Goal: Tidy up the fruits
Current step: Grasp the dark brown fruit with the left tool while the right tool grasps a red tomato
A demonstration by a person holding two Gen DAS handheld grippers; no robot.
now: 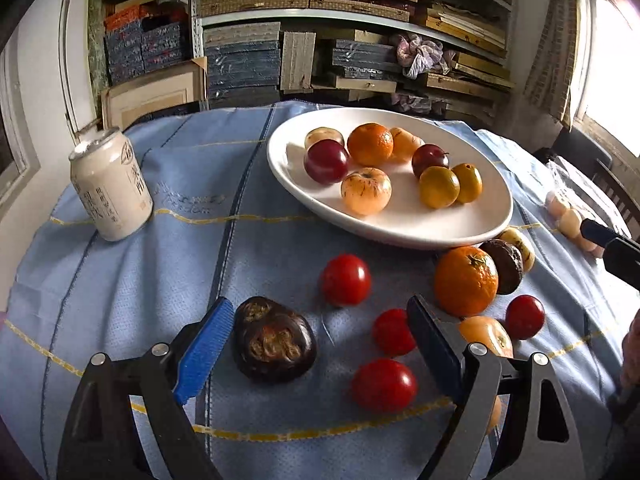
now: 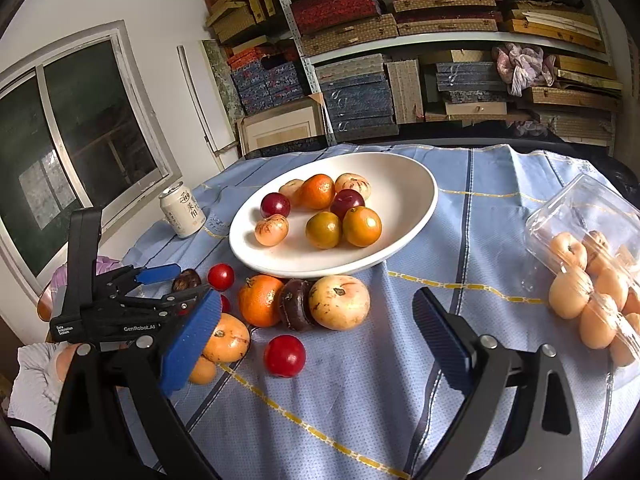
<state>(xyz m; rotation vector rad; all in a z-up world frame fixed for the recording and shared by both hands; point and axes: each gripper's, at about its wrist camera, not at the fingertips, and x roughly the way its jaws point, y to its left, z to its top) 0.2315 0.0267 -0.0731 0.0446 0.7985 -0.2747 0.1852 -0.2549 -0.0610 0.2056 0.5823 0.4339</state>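
Fruit sorting roughly half done, plenty still loose on the cloth.

The left gripper (image 1: 320, 344) is held wide apart with nothing clamped; a dark wrinkled fruit (image 1: 274, 346) sits just inside its left pad, red plums (image 1: 346, 279) lie between and ahead of the jaws, and an orange (image 1: 466, 280) is found beyond its right pad. Eight-ish fruits are already parked in the white plate (image 1: 400, 232) further ahead. The right gripper (image 2: 316, 340) is also spread open and empty, with a clear box of fruit (image 2: 592, 280) off to its right.
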